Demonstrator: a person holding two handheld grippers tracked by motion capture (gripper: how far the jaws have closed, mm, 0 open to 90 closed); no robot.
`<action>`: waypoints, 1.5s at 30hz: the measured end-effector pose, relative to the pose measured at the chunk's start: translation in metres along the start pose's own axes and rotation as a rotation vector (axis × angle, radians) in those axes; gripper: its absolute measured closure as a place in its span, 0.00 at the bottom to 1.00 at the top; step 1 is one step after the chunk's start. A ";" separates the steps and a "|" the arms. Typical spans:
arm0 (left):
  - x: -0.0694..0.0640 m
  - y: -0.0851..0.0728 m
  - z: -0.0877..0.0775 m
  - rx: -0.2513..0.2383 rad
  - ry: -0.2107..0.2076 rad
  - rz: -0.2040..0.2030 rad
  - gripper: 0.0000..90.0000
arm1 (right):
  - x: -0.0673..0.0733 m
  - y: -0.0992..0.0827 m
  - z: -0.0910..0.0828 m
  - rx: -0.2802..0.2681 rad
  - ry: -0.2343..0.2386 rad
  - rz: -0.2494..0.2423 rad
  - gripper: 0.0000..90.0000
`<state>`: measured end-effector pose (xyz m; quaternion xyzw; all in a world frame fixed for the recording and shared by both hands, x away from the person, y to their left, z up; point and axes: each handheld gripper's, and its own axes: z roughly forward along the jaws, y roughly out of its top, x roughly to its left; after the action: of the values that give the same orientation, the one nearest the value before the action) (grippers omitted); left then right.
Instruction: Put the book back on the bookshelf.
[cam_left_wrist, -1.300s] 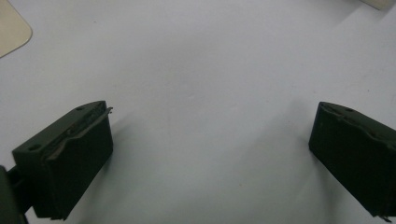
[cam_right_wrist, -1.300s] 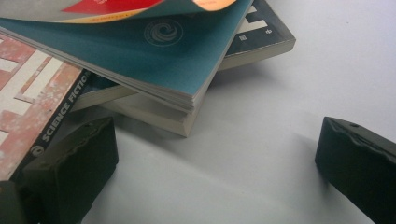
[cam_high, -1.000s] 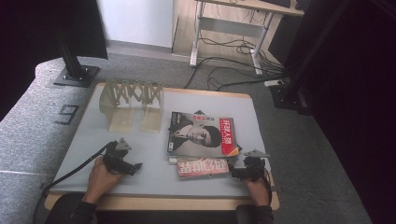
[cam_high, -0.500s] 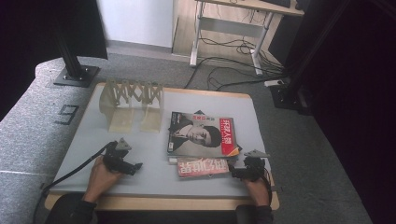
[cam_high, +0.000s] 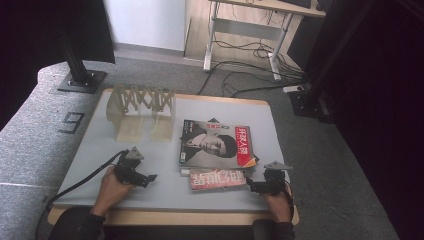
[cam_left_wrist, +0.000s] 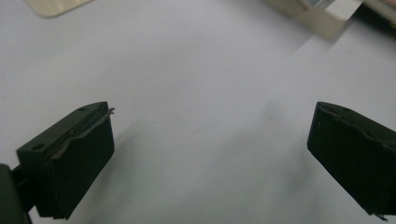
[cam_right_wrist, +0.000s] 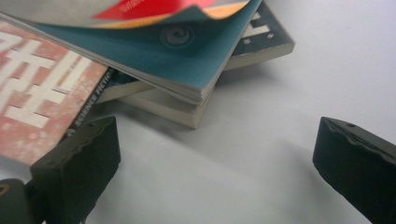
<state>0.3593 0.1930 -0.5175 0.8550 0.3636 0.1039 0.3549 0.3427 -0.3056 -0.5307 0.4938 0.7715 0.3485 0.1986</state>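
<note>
High view shows the right claw (cam_high: 250, 187) spread just beside the red magazine (cam_high: 217, 179); the left claw (cam_high: 150, 178) is spread over bare worktop (cam_high: 165, 195)

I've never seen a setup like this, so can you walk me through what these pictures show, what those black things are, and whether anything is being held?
A person sits at a grey table holding a hand tool in each hand: the left gripper and the right gripper. Each has two black jaws. The high view looks down from above. The other two pictures come from cameras riding on each gripper, looking along its jaws. On the table lie a stack of magazines, a red book partly under it, and a wooden folding rack at the far side. Both grippers stand open and hold nothing. The right one points at the stack's corner.
</note>
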 end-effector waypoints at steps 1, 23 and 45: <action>-0.001 0.002 0.000 -0.002 -0.006 0.002 0.01 | 0.000 0.000 -0.002 -0.006 0.001 0.003 0.01; -0.014 0.072 0.010 -0.059 -0.078 0.107 0.13 | 0.008 0.013 -0.018 -0.066 0.038 -0.019 0.03; -0.021 0.105 0.062 -0.019 -0.098 0.138 0.24 | 0.017 0.039 -0.015 -0.087 0.062 -0.059 0.16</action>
<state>0.4290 0.0943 -0.4892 0.8787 0.2850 0.0896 0.3724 0.3499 -0.2852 -0.4915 0.4508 0.7757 0.3908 0.2058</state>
